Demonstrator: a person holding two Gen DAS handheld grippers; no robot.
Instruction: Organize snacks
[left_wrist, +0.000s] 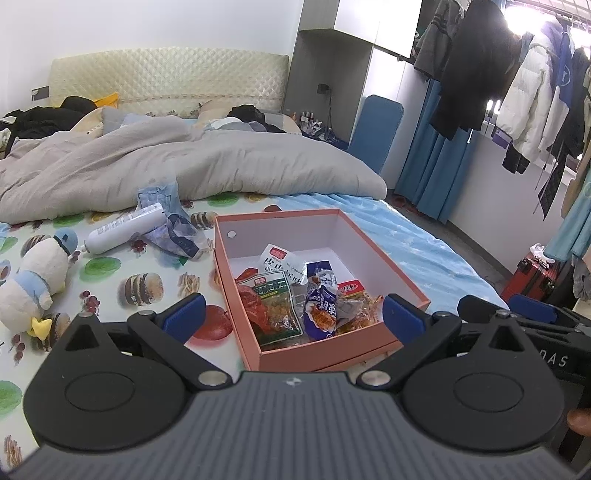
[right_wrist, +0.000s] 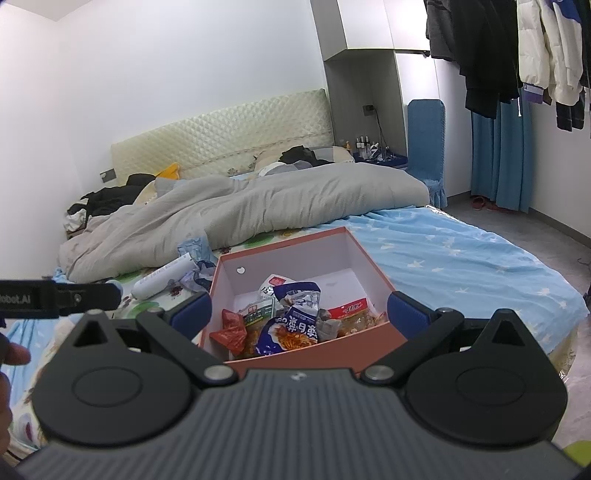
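On the bed, snack packets (left_wrist: 288, 302) fill the pink box (left_wrist: 391, 266); both grippers' fingers (left_wrist: 184, 312) spread, empty.

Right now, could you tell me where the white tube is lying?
The white tube lies on the bed sheet, left of the pink box, beside a crumpled blue wrapper and behind the plush toy.

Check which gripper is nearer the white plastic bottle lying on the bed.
Left. The white plastic bottle lies ahead-left of the left gripper; the right gripper faces the pink cardboard box, bottle beyond its left side.
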